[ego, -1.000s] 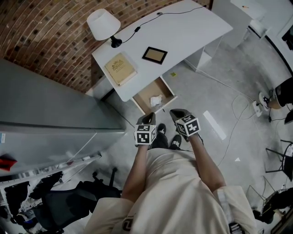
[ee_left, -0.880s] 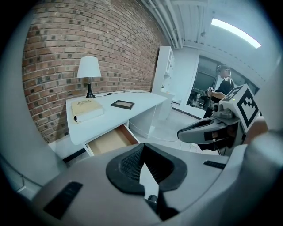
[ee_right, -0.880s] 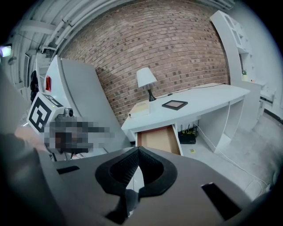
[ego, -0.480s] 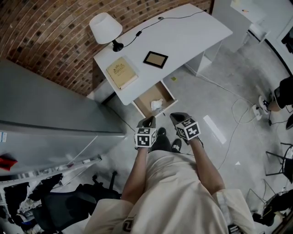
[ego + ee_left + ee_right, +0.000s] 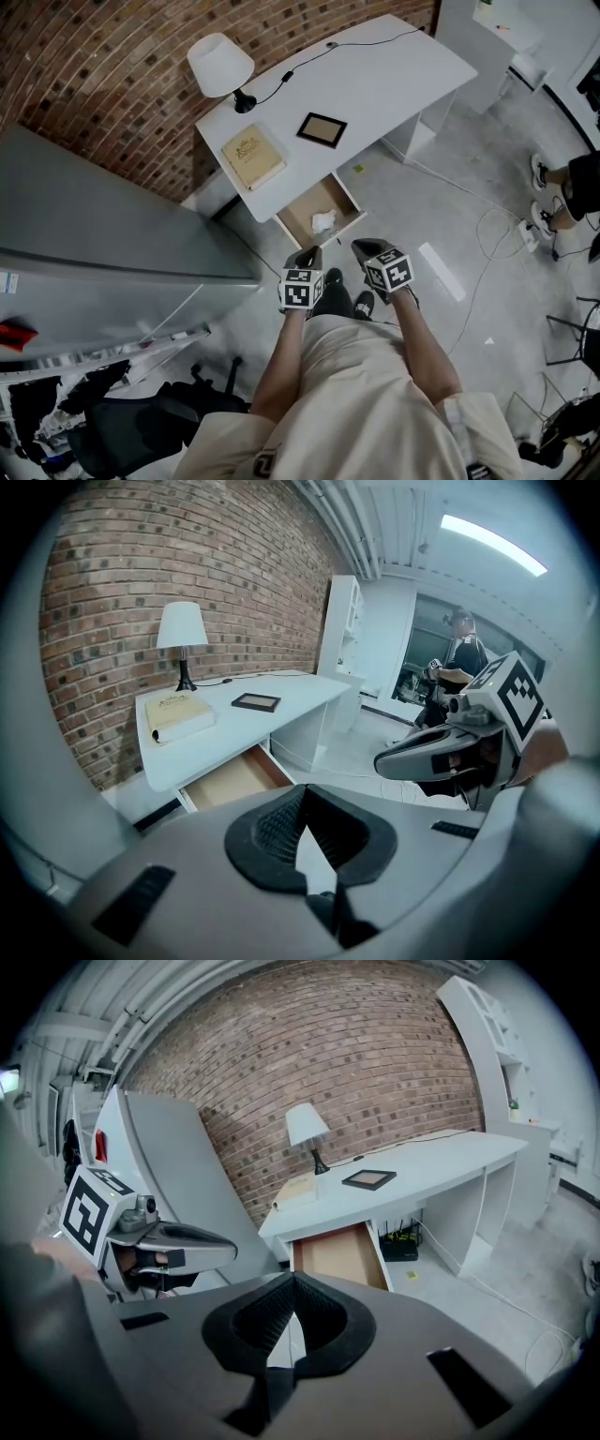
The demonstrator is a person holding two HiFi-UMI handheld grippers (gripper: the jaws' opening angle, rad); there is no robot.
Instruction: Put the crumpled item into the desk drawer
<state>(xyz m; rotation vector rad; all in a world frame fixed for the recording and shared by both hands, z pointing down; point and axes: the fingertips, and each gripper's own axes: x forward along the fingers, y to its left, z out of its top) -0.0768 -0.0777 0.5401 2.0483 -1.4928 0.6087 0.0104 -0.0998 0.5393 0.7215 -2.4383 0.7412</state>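
Observation:
The white crumpled item [image 5: 322,222] lies inside the open desk drawer [image 5: 302,208], under the front edge of the white desk [image 5: 375,84]. My left gripper [image 5: 307,253] and right gripper [image 5: 367,248] hang side by side in front of my body, just short of the drawer's front. Both are shut with nothing between the jaws. The left gripper view shows the left gripper [image 5: 302,803] and the drawer [image 5: 230,778] beyond it; the right gripper view shows the right gripper [image 5: 292,1288] and the drawer [image 5: 342,1252]. Neither gripper view shows the crumpled item.
A lamp [image 5: 222,66], a tan book [image 5: 252,157] and a picture frame [image 5: 322,128] sit on the desk. A large grey panel [image 5: 94,234] stands at the left. Cables [image 5: 487,225] run over the floor; another person's feet [image 5: 553,178] are at the right edge.
Both grippers have drawn slightly back from the drawer, still shut and empty. The crumpled item has stayed in the drawer. Another person's feet have come into view at the right.

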